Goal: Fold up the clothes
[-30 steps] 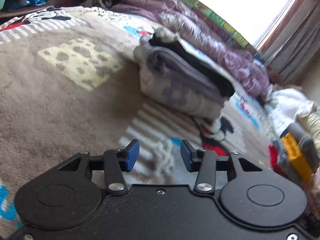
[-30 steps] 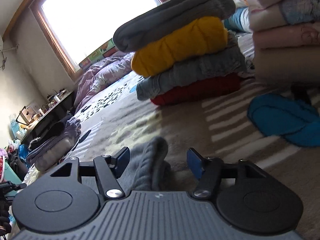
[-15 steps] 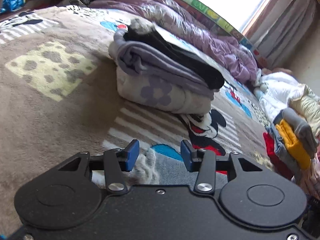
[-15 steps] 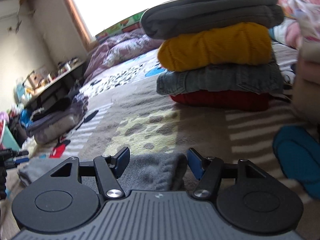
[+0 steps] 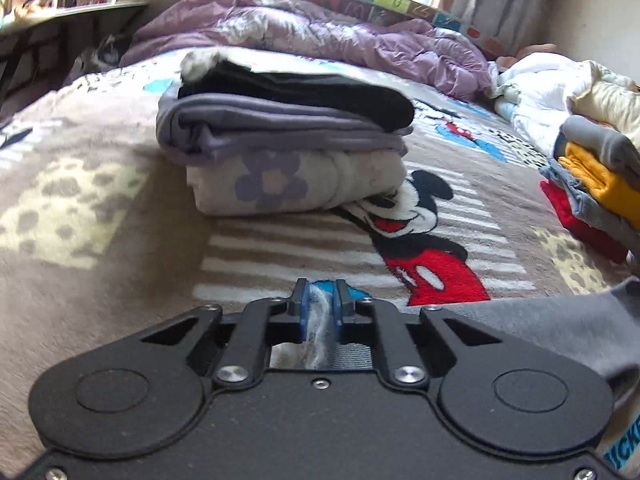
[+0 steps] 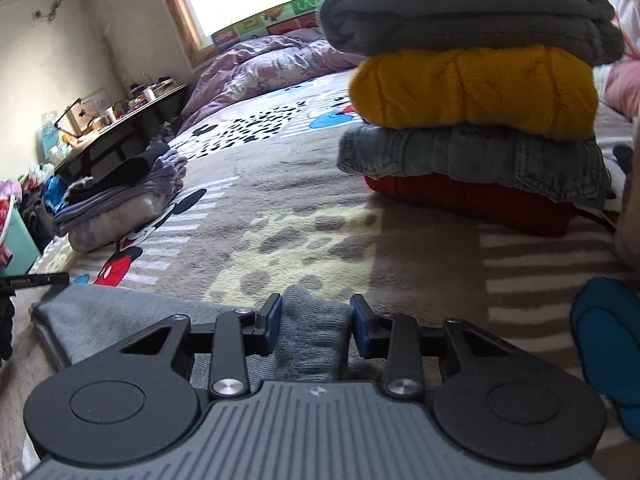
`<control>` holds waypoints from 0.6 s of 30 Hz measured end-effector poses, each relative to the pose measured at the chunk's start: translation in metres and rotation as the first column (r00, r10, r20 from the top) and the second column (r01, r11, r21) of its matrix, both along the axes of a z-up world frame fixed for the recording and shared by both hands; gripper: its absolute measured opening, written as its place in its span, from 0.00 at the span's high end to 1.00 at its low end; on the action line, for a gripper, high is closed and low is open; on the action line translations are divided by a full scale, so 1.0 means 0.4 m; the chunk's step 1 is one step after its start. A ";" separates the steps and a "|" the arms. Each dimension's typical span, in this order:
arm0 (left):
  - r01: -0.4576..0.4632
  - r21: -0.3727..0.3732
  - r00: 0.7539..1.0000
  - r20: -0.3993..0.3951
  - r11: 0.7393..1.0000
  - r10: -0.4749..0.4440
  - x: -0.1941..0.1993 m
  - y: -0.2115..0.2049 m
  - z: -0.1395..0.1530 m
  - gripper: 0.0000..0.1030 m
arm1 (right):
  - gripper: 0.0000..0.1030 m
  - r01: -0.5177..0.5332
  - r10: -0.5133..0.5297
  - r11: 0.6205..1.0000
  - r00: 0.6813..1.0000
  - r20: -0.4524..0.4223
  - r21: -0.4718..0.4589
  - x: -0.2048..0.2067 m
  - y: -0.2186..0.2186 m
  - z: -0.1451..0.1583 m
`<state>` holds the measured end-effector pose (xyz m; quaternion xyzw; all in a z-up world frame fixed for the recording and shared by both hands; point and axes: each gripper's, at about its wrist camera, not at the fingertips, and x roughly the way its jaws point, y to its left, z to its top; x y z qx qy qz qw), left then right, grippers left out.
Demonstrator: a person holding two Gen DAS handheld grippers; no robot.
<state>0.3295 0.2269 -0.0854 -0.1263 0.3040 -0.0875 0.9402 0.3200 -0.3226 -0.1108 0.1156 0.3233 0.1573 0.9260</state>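
Grey garment (image 5: pixel 560 332) lies at lower right of the left wrist view; the left gripper (image 5: pixel 320 312) pinches its fuzzy edge nearly closed. In the right wrist view, the right gripper (image 6: pixel 314 322), lower centre, clamps a knit fold (image 6: pixel 312 332). Lifting evenly would likely keep edges aligned.

grey knit garment (image 6: pixel 308 340) (ribbed cuff bunched), lying flat on blanket, edges pinched

Folded stack (image 5: pixel 280 140) lies ahead on blanket (image 5: pixel 100 248); second stack (image 5: pixel 600 184) (four garments) right; quilt (image 5: pixel 320 36) behind both.
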 end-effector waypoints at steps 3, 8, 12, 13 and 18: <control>0.025 0.024 0.999 0.030 0.999 -0.026 -0.015 -0.007 0.012 0.94 | 0.72 -0.012 0.012 1.000 0.999 0.044 0.000 -0.020 0.004 0.023; 0.061 0.051 0.995 0.080 0.997 -0.065 -0.045 -0.012 0.033 0.95 | 0.72 0.001 -0.002 1.000 0.993 0.120 0.013 -0.069 -0.002 0.066; 0.068 0.011 0.991 0.114 0.998 -0.069 -0.096 0.006 0.053 0.96 | 0.72 0.016 -0.022 0.999 0.984 0.177 0.034 -0.119 -0.006 0.090; 0.070 0.001 0.990 0.121 0.998 -0.070 -0.110 0.010 0.056 0.96 | 0.72 0.019 -0.026 0.999 0.982 0.188 0.040 -0.131 -0.006 0.094; 0.076 -0.057 0.987 0.144 0.996 -0.067 -0.191 0.029 0.066 0.96 | 0.72 0.035 -0.054 0.996 0.969 0.240 0.083 -0.212 -0.018 0.101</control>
